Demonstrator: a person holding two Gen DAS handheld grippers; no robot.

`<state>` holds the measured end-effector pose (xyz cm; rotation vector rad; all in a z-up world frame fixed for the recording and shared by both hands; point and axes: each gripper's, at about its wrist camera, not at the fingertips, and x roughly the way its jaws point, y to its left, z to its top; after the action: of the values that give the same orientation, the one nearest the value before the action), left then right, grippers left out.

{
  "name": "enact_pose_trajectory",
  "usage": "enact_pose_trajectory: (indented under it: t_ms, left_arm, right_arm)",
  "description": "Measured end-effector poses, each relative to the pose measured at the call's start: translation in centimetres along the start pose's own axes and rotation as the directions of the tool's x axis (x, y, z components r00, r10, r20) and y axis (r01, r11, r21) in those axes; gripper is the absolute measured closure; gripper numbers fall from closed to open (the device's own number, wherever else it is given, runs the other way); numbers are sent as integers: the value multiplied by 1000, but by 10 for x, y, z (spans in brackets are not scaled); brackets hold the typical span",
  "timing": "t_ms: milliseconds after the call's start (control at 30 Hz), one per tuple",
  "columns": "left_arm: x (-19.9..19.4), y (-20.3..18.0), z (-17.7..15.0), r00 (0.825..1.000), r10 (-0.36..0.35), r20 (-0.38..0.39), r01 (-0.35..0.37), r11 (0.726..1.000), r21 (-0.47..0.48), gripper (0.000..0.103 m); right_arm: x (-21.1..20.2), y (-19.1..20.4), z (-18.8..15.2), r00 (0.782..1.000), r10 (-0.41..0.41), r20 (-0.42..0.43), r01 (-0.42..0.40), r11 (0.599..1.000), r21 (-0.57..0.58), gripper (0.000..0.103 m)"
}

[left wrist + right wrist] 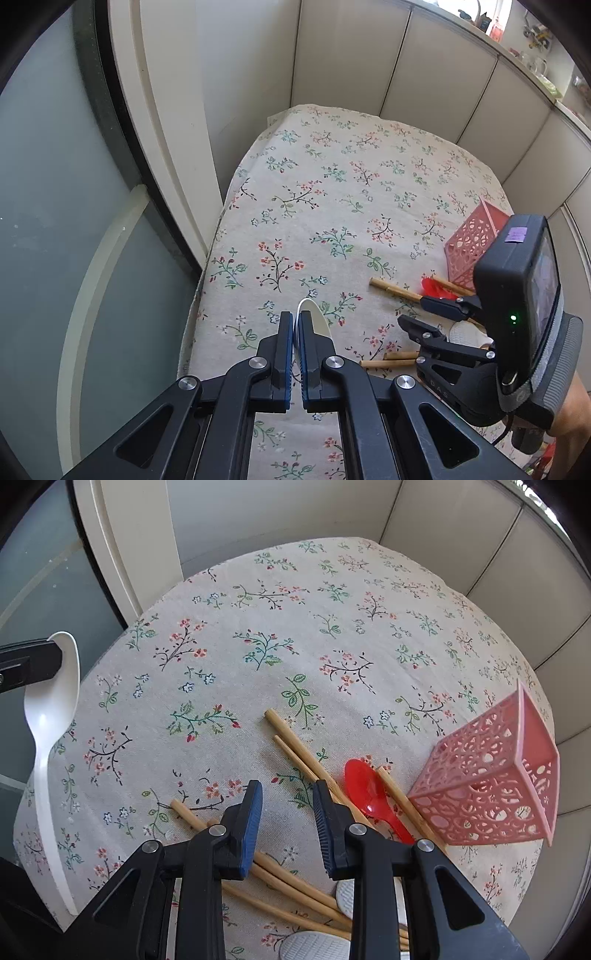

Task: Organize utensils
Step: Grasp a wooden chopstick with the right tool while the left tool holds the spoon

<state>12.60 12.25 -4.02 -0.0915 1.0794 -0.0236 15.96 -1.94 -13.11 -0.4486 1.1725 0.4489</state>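
My left gripper is shut on a white plastic spoon, held above the table's left side. In the right wrist view the spoon hangs with its bowl up at the left gripper's finger. My right gripper points down over several bamboo chopsticks, its jaws apart with only cloth showing between them. A red spoon lies just right of its right finger. A pink perforated basket lies on its side at the right. From the left wrist I see the right gripper, chopsticks, red spoon and basket.
A floral tablecloth covers the table, whose left edge drops beside a glass door. White panel walls close the far side and right. Pale dotted objects lie under the chopsticks near my right gripper.
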Motion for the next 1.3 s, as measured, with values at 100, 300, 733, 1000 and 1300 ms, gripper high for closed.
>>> enact_pose_trajectory:
  t_ms: [100,300,733,1000,1300]
  left_arm:
    - [2,0,0,1000,4,-6,-4,1000,-1,100]
    - [5,2,3,1000,4,-18,-4,1000,-13,100]
    - [10,8,6,999,8,-37,-9,999,-43,100]
    - [4,9,6,1000,15,-10,-15,999,-51,100]
    - [-10,3,4,999,33,23,-32,998,-56,100]
  right_arm:
    - [8,0,3,1000,-6,-4,6,1000,-7,74]
    - [-4,1,16,997,60,51,-59,998,-21,74]
    - [26,13,51,998,28,-58,-36,991,-132,88]
    - [-14,0,53,995,71,74,-66,996,-66,103]
    - [-28,-12,47,993,107,52,-107,994,-4,100]
